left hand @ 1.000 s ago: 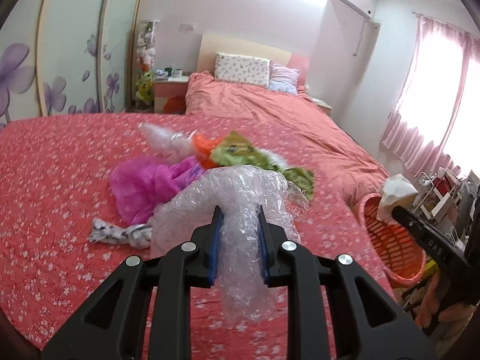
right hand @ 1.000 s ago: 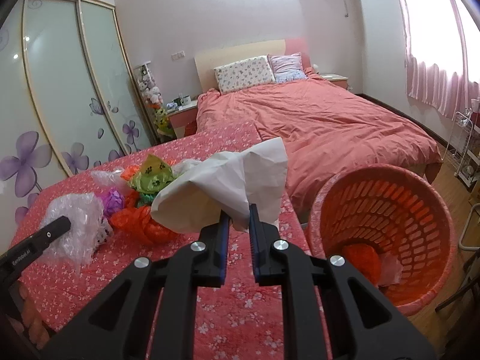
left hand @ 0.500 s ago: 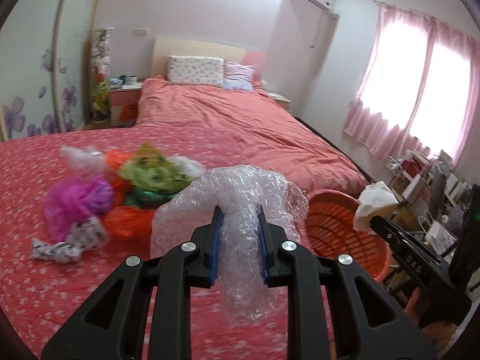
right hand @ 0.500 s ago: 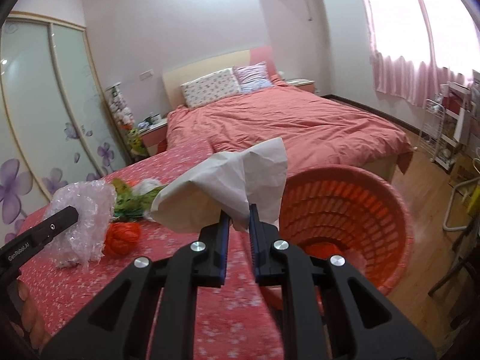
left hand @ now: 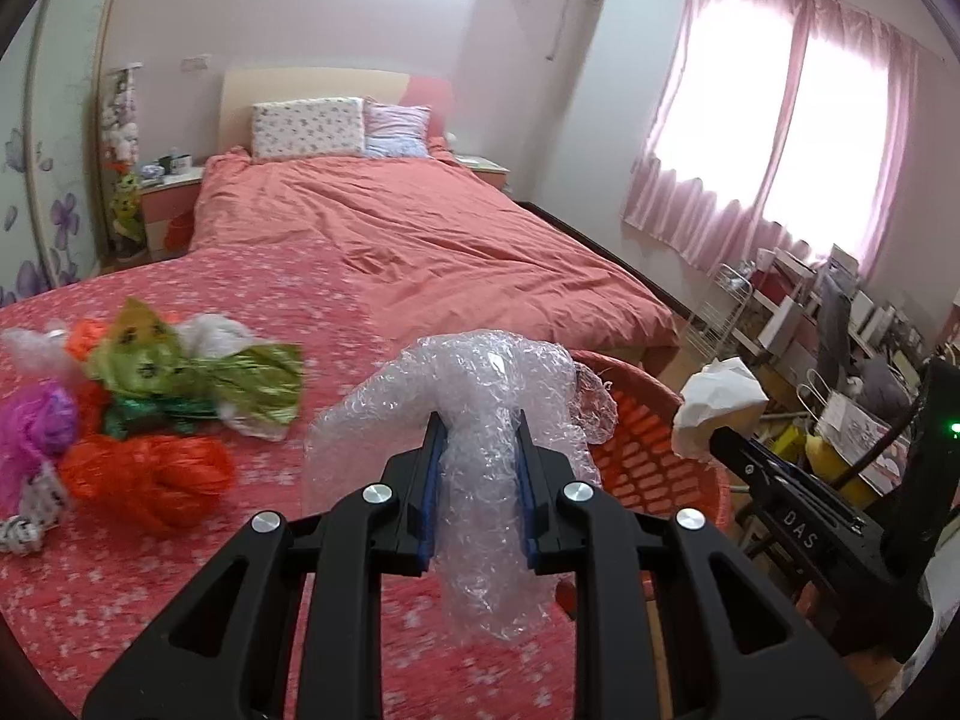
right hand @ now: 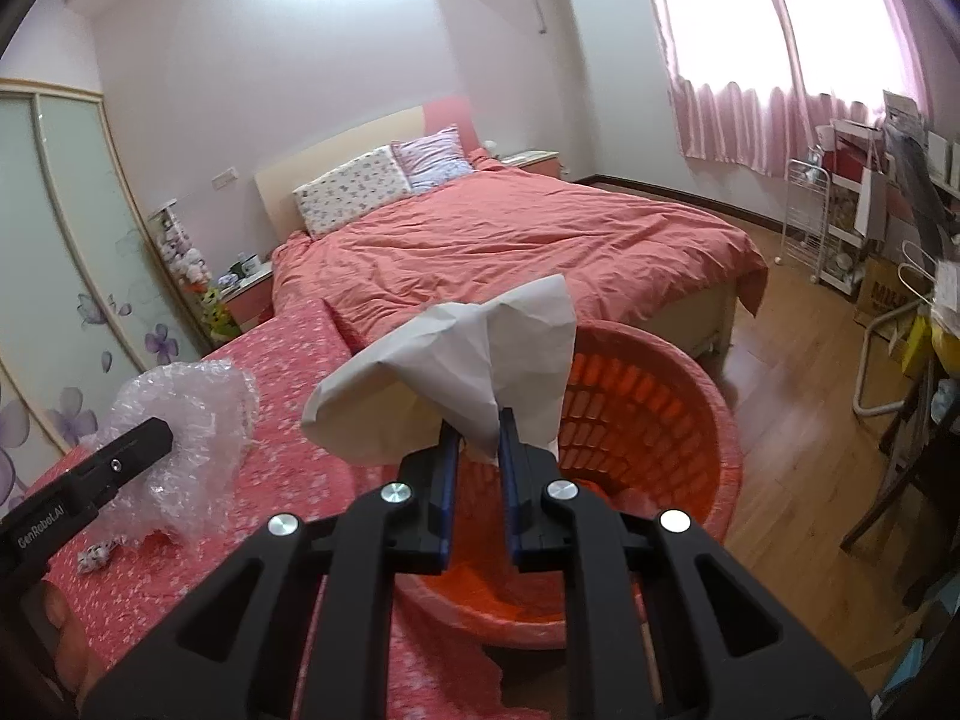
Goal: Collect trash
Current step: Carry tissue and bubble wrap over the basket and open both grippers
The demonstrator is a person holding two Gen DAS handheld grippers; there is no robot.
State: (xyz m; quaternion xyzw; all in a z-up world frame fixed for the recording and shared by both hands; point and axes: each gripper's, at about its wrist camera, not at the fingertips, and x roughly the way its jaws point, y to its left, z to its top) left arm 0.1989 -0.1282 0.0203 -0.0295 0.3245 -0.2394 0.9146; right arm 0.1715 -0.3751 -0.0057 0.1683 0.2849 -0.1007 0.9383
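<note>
A crumpled wad of clear bubble wrap [left hand: 480,450] is clamped between the blue-padded black fingers of the left gripper [left hand: 477,480]; the wad bulges above the fingertips and hangs down between them. In the right wrist view the same wad [right hand: 180,420] is seen at the tip of the left gripper [right hand: 120,462], above the red flower-printed bedspread [right hand: 288,480].

A crumpled sheet of white paper [right hand: 456,384] is pinched between the nearly closed blue pads of the right gripper [right hand: 477,456], and it fans out above and to the left of the fingertips. Directly beyond and below these fingers a round orange plastic lattice basket [right hand: 678,420] is seen, standing on the wooden floor [right hand: 798,480] against the edge of the bedspread, with some orange and pale material lying in its bottom.

In the left wrist view the basket rim [left hand: 660,462] lies just right of the fingers, partly hidden by the bubble wrap, and the paper [left hand: 717,402] is held over its far right side by the right gripper [left hand: 720,438]. To the left of the left fingers, a heap of crumpled bags and wrappers [left hand: 144,402] in orange, green, magenta and white rests on the bedspread [left hand: 180,588].
</note>
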